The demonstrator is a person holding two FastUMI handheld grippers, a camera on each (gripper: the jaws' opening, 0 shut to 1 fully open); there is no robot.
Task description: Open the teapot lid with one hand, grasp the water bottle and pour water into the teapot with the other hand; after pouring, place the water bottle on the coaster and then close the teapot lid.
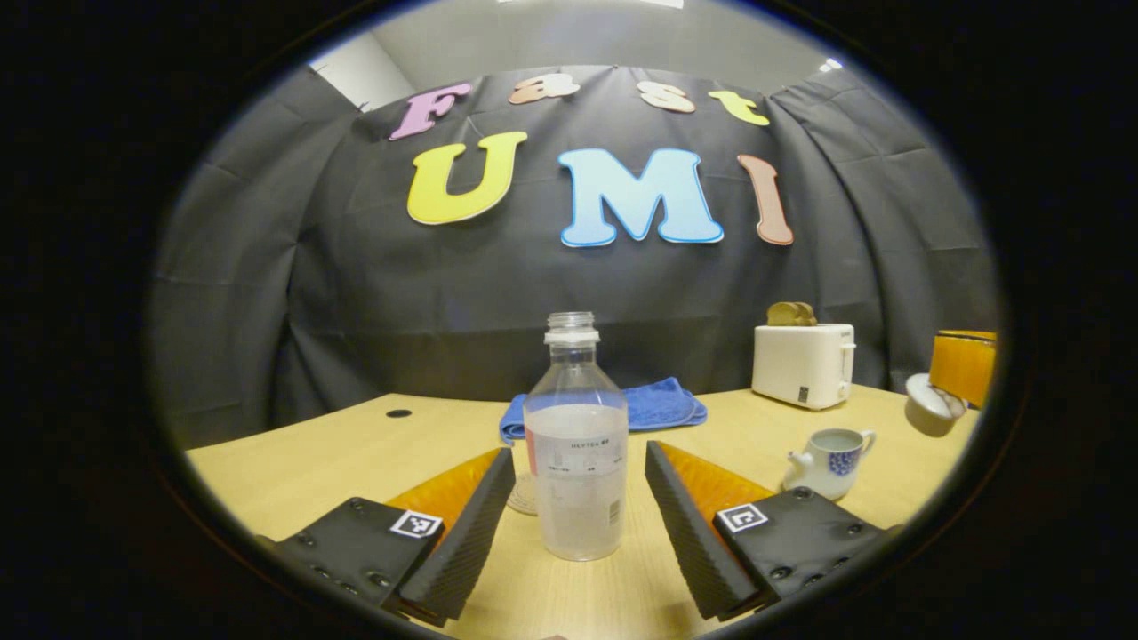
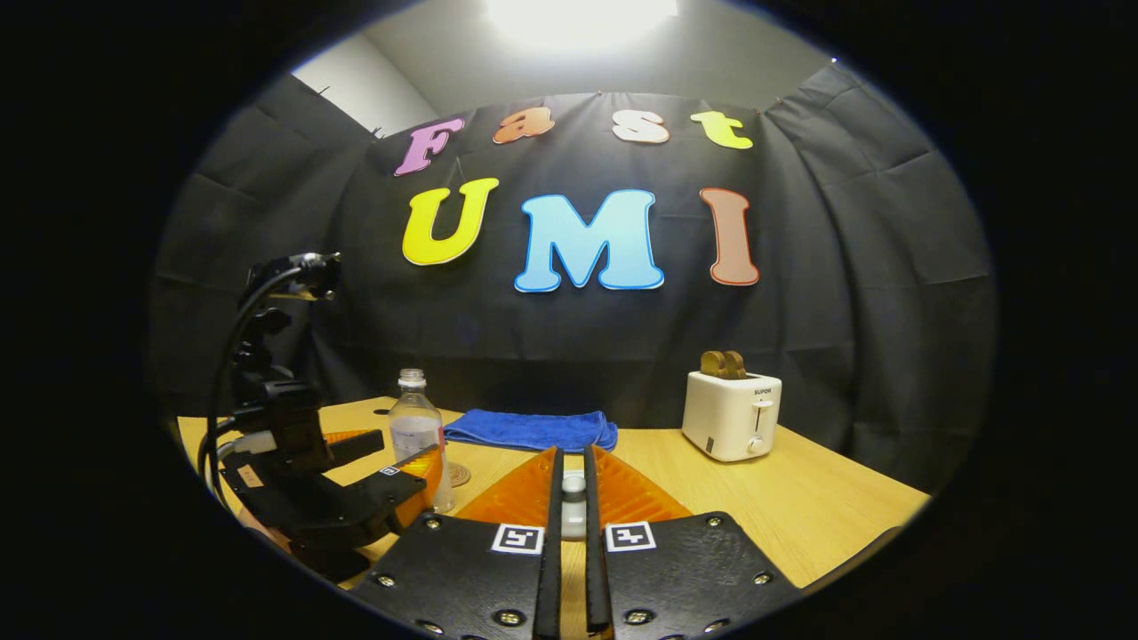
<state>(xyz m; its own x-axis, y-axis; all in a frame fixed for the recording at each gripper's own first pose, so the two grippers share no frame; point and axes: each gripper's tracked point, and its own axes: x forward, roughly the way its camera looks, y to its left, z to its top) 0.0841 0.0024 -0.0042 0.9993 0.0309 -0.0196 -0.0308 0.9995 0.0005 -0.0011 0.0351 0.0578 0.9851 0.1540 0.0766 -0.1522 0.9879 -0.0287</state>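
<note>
Bottle: clear plastic water bottle (image 1: 575, 444), uncapped, partly filled, upright on the light wooden tabletop (image 1: 302, 462); in the right gripper view it (image 2: 416, 427) stands at the left, near the far edge.
Left gripper (image 1: 580, 511): fingers spread wide, one on each side of the bottle, gaps visible on both sides, not touching it. In the right gripper view this gripper (image 2: 391, 489) sits at the left with a black cable looping above it.
Coaster: round pale coaster (image 1: 524, 494) flat on the tabletop, just behind and left of the bottle's base, partly hidden by the left finger.
Teapot: small white ceramic teapot with blue pattern (image 1: 827, 462), lid off, open mouth showing, to the right of the bottle.
Lid: white rounded teapot lid (image 1: 929, 411) held up off the tabletop at the right edge of the left gripper view.
Right gripper (image 2: 573, 498): fingers narrow, closed on the small white knob of the lid (image 2: 573, 505) seen between them.
Background: folded blue cloth (image 1: 658, 404) behind the bottle; white toaster with two brown slices (image 1: 805, 360) at far right.
</note>
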